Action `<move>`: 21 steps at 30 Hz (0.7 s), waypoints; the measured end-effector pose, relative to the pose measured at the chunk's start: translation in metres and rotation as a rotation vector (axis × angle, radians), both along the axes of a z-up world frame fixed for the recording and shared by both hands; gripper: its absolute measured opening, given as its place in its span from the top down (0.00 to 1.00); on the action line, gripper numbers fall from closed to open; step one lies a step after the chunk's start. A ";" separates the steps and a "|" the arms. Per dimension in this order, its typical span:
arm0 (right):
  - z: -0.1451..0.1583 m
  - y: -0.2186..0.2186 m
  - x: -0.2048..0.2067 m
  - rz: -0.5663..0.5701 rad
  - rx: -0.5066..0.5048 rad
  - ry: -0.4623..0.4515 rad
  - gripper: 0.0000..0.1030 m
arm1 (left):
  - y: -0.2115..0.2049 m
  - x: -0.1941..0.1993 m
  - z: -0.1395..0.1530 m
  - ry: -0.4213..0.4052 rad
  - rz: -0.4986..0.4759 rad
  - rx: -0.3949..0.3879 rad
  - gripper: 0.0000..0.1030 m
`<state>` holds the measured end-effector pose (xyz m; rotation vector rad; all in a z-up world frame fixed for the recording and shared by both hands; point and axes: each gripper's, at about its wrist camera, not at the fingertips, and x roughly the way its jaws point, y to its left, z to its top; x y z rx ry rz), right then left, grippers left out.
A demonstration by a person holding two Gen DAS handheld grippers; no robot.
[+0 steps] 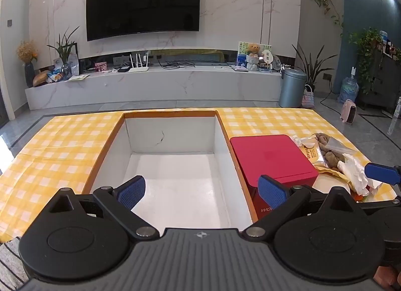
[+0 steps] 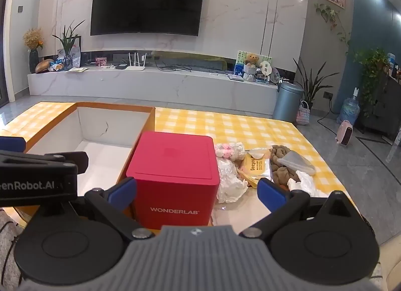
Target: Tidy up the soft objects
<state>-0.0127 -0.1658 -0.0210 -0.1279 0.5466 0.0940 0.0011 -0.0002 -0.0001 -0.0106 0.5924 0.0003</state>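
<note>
A large open box [image 1: 173, 138] with white inside and an orange rim stands on the yellow checked tablecloth; nothing lies in it. My left gripper [image 1: 201, 190] hangs open over its near end, nothing between the blue pads. To its right stands a red WONDERLAB box [image 2: 173, 175]. Beyond that lies a heap of soft things: a brown braided plush [image 2: 280, 163], a pink-and-white fluffy piece [image 2: 229, 150], a yellow snack packet [image 2: 257, 165], crumpled white plastic [image 2: 230, 185] and a clear wrapper [image 2: 297, 163]. My right gripper [image 2: 198, 193] is open just before the red box and the heap.
The yellow checked tablecloth [image 2: 238, 128] covers the table, whose right edge [image 2: 333, 165] drops to a grey tiled floor. The left gripper's body [image 2: 37, 175] shows at the left of the right wrist view. A marble TV bench and a wall television lie far behind.
</note>
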 end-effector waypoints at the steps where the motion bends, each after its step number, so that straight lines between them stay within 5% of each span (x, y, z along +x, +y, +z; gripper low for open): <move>1: 0.000 0.000 0.000 0.000 0.005 -0.009 0.03 | 0.000 0.001 0.000 0.000 -0.004 -0.003 0.00; 21: -0.002 -0.003 0.002 0.004 0.021 0.001 0.03 | -0.003 -0.001 -0.003 -0.007 0.010 -0.020 0.00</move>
